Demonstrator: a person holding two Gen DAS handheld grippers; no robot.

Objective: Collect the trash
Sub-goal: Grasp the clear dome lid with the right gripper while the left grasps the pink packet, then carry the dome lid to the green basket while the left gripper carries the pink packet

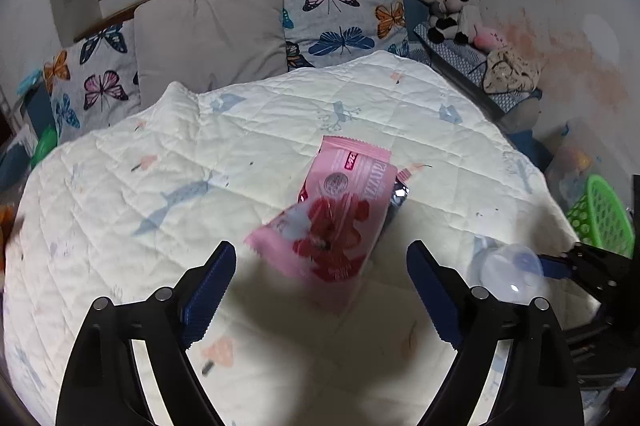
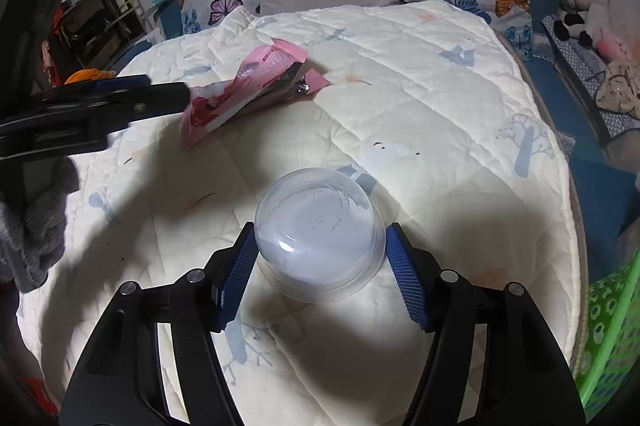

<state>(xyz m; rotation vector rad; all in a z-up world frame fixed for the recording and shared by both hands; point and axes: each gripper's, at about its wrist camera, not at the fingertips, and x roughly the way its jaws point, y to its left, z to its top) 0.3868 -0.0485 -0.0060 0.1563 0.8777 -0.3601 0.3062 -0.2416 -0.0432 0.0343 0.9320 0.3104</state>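
The pink wrapper (image 1: 334, 214) lay on the bed (image 1: 120, 185), just ahead of the wide-open left gripper (image 1: 320, 266). The right gripper (image 2: 320, 254) sat around the clear cup (image 2: 320, 238) (pads touching, it seemed).

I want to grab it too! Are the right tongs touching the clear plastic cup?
Cannot tell. In the right wrist view the right tongs straddle the clear plastic cup, pads at its walls.

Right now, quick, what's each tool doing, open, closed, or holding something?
Left tool: open, empty, pink snack wrapper just ahead of its fingers.
Right tool: open around the clear plastic dome lid; whether the pads grip it cannot be told.
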